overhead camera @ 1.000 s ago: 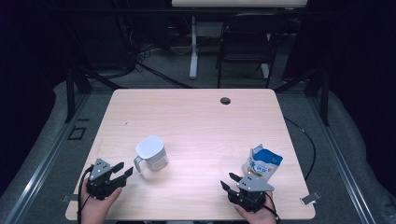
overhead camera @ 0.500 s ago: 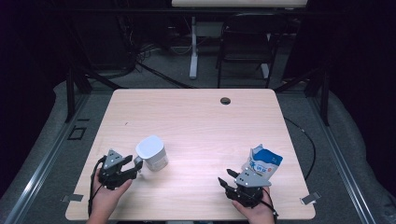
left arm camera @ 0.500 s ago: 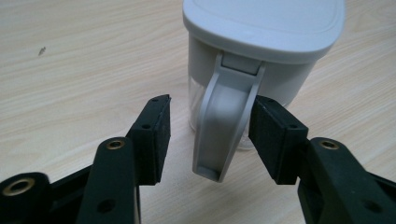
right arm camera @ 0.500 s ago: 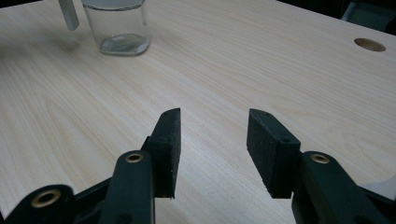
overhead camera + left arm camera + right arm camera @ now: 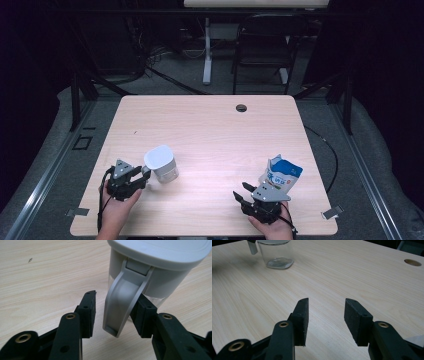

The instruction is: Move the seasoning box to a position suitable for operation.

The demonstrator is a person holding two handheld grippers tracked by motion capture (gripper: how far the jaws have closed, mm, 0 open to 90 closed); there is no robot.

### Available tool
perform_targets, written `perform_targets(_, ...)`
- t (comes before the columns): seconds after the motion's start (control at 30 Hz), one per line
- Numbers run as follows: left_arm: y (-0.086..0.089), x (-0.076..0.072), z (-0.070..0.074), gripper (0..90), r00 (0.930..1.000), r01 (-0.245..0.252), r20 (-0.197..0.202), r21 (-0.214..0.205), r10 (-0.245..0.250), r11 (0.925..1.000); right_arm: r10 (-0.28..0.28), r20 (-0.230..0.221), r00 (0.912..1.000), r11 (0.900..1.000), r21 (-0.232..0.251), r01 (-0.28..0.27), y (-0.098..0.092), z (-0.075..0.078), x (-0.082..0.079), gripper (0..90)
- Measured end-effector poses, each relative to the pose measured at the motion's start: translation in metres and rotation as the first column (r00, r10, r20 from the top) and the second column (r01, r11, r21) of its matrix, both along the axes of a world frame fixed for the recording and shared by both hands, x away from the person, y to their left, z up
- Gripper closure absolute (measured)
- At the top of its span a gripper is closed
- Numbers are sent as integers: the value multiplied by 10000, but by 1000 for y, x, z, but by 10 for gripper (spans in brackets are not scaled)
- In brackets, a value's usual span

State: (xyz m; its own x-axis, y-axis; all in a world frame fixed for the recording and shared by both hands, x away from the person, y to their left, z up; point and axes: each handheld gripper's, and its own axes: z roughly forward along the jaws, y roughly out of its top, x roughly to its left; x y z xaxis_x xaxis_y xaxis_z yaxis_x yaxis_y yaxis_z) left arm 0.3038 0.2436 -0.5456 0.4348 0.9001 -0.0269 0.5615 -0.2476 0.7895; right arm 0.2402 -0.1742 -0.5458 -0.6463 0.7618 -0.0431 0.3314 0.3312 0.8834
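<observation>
One blue-and-white pouch (image 5: 281, 176), its printed label too small to read

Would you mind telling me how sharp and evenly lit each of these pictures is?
High view: table brightly lit, dark surroundings, soft detail. Left gripper view: pitcher handle crisp between the jaws, faint shadow beneath. Right gripper view: jaws sharp, the clear pitcher base slightly soft, with a dim shadow at far left.
</observation>
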Motion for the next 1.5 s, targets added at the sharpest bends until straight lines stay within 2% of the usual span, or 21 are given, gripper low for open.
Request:
perform_targets(0.1,-2,2,-3,627,10000,-59,-77,140,60,9999,-30,27,10000,10000,11,30,1,0,-1,549)
perform_targets(0.27,-4,5,-5,673,9996,-254,-100,5,254,9997,-21,16,10000,10000,30,21,2,0,-3,549)
perform_targets(0.47,-3,6,-5,681,9992,-394,-108,22,395,9992,-39,39,10000,10000,57,39,1,1,-4,549)
perform_targets(0.63,-3,7,-4,690,9995,-315,-91,292,318,9991,-5,17,10000,10000,91,4,1,1,-4,549)
perform_targets(1.17,-1,9,-4,699,10000,-62,-37,457,64,9989,11,-24,10000,9998,183,-11,1,-2,-2,552)
perform_targets(1.5,-6,5,-3,700,9990,453,-78,539,-449,9975,13,-92,10000,9999,164,-12,2,-4,-1,568)
